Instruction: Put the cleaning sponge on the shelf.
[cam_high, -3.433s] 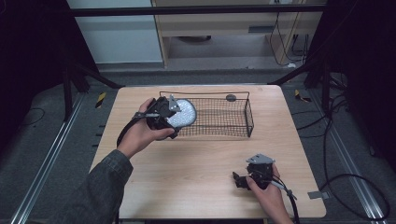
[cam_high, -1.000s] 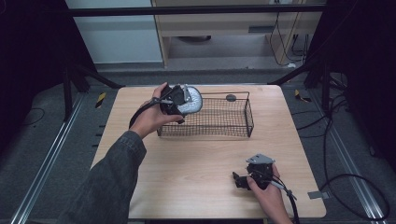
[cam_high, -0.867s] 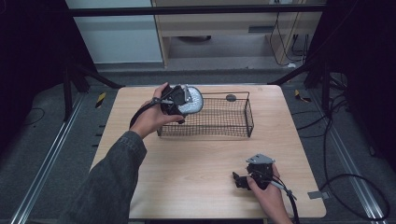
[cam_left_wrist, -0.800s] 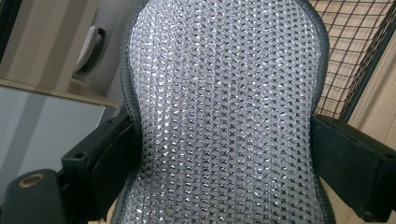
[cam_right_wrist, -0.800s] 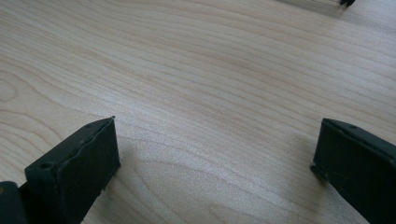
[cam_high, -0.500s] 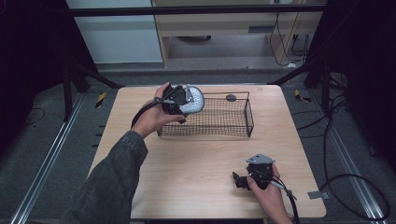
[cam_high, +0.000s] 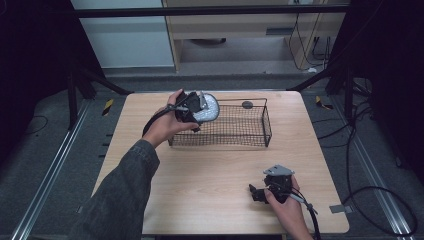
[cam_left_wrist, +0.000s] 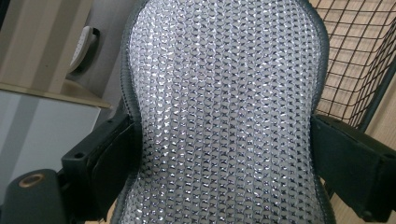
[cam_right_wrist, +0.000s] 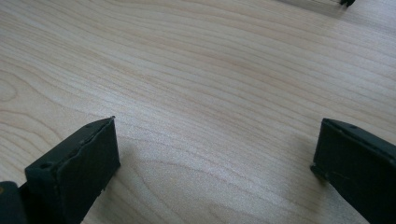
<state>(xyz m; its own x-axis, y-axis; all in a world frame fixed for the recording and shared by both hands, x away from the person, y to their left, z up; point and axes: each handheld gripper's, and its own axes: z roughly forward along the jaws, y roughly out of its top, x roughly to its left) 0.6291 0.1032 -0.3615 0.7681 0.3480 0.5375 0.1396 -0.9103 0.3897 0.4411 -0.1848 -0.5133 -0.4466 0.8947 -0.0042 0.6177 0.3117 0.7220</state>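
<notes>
Left tool (cam_high: 192, 106) clamped on mesh pad (cam_high: 207, 106), jaws pressing both sides at the pad's waist, seen close in left gripper view (cam_left_wrist: 224, 116). Pad silvery, scaly weave, dark edge trim. Held in the air over basket (cam_high: 252, 137) at its 9 o'clock end, above the rim; touching wire or not, cannot tell. Basket black wire, long, sitting at 12 o'clock half of counter (cam_high: 200, 185). Small dark round thing (cam_high: 247, 104) on counter just behind basket's far rim, at 12 o'clock. Left hand (cam_high: 165, 125) wrapped round the tool, grey sleeve (cam_high: 120, 195) coming in from 7 o'clock.

Right tool (cam_high: 260, 192) wide open, holding nothing, jaws well apart in right gripper view (cam_right_wrist: 215, 163) with bare wood grain between. Resting low on counter at 5 o'clock, well apart from basket. Right hand (cam_high: 285, 202) gripping it, cable (cam_high: 312, 220) trailing off toward 6 o'clock edge.
</notes>
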